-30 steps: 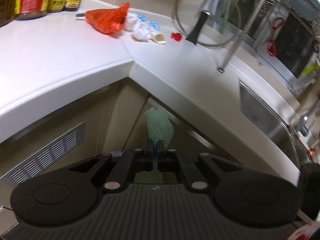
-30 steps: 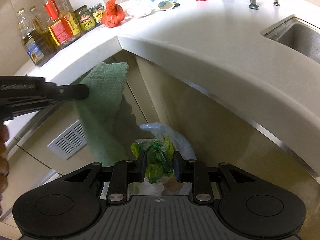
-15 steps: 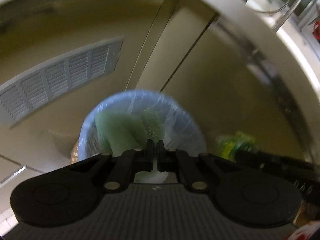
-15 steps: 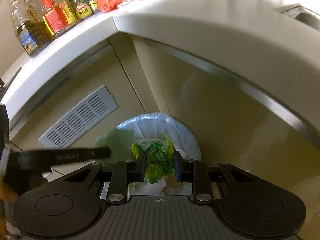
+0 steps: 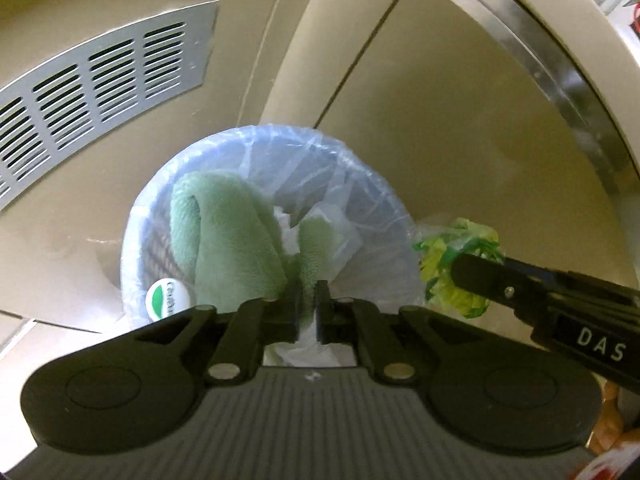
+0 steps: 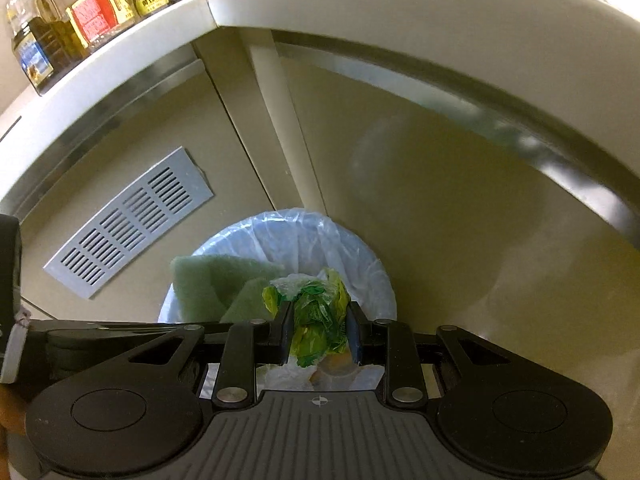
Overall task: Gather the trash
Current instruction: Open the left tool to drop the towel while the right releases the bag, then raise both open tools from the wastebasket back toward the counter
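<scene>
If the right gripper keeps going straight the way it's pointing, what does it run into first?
Probably the lined trash bin below: the right gripper, shut on the green plastic wrapper, aims into its opening, beside the green cloth. Depth is unclear.

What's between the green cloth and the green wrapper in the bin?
White crumpled plastic lies between the green cloth and the green wrapper, over the bin's middle, in the left wrist view.
</scene>
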`<action>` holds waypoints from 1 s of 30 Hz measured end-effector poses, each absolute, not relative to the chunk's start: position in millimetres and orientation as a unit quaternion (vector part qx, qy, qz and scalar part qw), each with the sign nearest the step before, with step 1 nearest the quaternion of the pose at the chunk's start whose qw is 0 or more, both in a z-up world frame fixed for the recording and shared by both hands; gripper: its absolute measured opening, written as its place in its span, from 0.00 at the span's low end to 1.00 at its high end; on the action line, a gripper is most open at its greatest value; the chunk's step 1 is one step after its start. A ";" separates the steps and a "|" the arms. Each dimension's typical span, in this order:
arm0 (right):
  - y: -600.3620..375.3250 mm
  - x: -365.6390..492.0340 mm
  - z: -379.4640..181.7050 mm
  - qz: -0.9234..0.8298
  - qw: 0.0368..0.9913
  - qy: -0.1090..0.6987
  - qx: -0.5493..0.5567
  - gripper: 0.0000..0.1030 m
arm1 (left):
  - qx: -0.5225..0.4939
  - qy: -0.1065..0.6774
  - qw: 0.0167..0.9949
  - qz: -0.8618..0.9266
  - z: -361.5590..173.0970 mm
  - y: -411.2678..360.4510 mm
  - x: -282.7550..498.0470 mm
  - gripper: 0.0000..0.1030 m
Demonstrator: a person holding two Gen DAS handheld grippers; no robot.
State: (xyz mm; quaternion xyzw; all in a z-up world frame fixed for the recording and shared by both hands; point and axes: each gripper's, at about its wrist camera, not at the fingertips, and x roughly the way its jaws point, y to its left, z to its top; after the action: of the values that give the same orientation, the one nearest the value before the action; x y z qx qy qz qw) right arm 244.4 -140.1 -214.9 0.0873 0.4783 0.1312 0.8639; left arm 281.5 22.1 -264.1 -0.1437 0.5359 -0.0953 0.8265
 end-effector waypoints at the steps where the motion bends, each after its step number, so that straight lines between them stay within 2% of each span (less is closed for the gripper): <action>1: -139.7 245.9 -216.2 0.131 0.863 0.480 0.089 0.27 | -0.144 0.535 0.827 -0.097 -264.4 22.8 280.6 0.07; 5: -139.0 251.7 -221.0 0.129 0.859 0.486 0.096 0.27 | -0.144 0.519 0.836 -0.107 -247.4 31.4 274.0 0.15; 10: -137.5 257.0 -226.1 0.127 0.851 0.497 0.113 0.28 | -0.147 0.507 0.843 -0.109 -224.0 41.2 266.2 0.16; 14: -135.4 258.4 -228.7 0.124 0.848 0.500 0.122 0.55 | -0.153 0.503 0.844 -0.105 -213.9 46.8 260.7 0.16; 15: -134.7 258.1 -229.0 0.125 0.850 0.498 0.122 0.56 | -0.152 0.503 0.844 -0.104 -212.6 47.5 259.6 0.16; 30: -136.3 244.7 -226.9 0.139 0.840 0.517 0.094 0.56 | -0.150 0.516 0.839 -0.090 -214.0 50.3 247.4 0.16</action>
State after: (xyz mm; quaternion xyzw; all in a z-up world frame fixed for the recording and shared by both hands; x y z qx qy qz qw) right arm 244.7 -136.3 -226.9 0.0937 0.5165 0.1386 0.8398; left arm 247.4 50.3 -214.0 -0.1498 0.5156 -0.0900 0.8388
